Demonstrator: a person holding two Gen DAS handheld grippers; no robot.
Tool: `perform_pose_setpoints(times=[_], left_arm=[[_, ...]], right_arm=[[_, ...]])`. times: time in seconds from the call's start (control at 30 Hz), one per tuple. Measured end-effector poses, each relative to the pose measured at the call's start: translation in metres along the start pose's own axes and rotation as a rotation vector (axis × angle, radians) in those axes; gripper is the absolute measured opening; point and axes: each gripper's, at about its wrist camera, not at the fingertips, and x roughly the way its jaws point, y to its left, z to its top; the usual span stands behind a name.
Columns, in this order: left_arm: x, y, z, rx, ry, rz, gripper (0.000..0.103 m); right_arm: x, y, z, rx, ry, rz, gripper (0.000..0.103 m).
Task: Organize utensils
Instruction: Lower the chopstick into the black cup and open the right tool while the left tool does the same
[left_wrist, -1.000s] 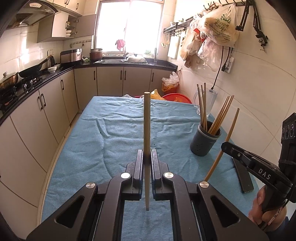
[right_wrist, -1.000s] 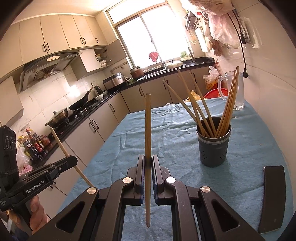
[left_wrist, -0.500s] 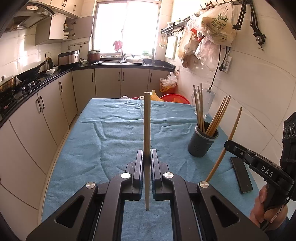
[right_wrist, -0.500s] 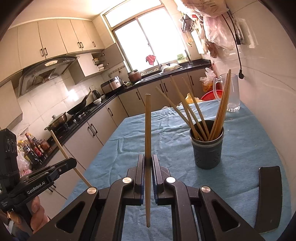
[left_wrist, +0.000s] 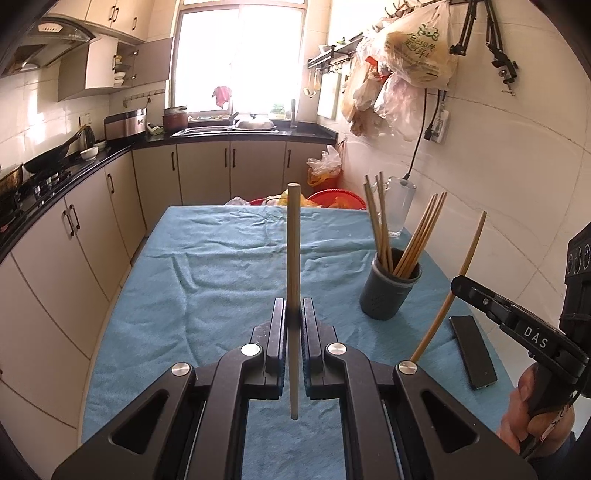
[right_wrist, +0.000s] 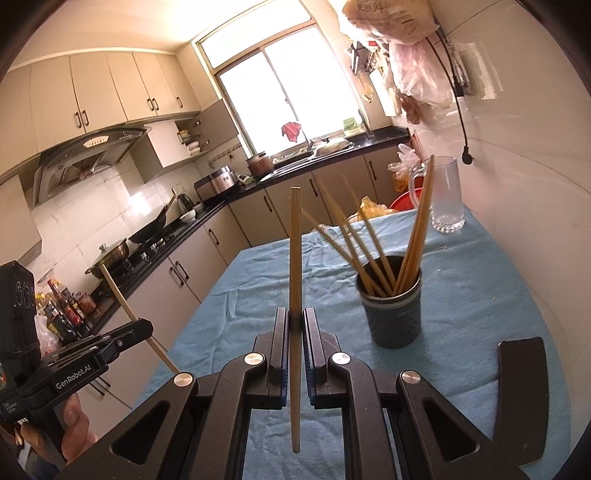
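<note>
Two chopsticks in transit, one per hand-held gripper: left hand-held gripper (left_wrist: 294, 323) clamped on an upright left chopstick (left_wrist: 293, 258), right hand-held gripper (right_wrist: 294, 332) clamped on a right chopstick (right_wrist: 295, 258). Beyond, on the blue surface (right_wrist: 480, 288): phone (right_wrist: 522, 376), then holder (right_wrist: 392, 302) with chopsticks inside. Step, by judgement: carrying to holder. Next: tip each down over the rim, then release.

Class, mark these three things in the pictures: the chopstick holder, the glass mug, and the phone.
chopstick holder (right_wrist: 393, 319), right wrist view, on its dark outer wall.
glass mug (right_wrist: 447, 195), right wrist view, on its clear side.
phone (left_wrist: 472, 350), left wrist view, on the middle of its dark screen.
</note>
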Motion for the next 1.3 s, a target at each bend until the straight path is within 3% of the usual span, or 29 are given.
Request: perform_pose_setpoints(times=[0.47,0.87,1.1,1.3], left_arm=[[0.007,-0.042,0.042,0.047,-0.029,-0.069,0.007],[0.021,-0.095,0.109,0.095,-0.103,-0.141,0.007],[0.047,-0.117,0.143,0.076,-0.13,-0.174,0.007],[0.083,-0.123,0.149,0.047,-0.103,-0.184,0.007]], right_arm=[[-0.028,-0.037,0.041,0.05,-0.098,-0.037,0.008],[-0.046,-0.062,0.097,0.08,-0.221,-0.068,0.008],[-0.03,-0.073,0.124,0.09,-0.246,-0.095,0.008],[-0.004,-0.089,0.133,0.11,-0.226,-0.109,0.008]])
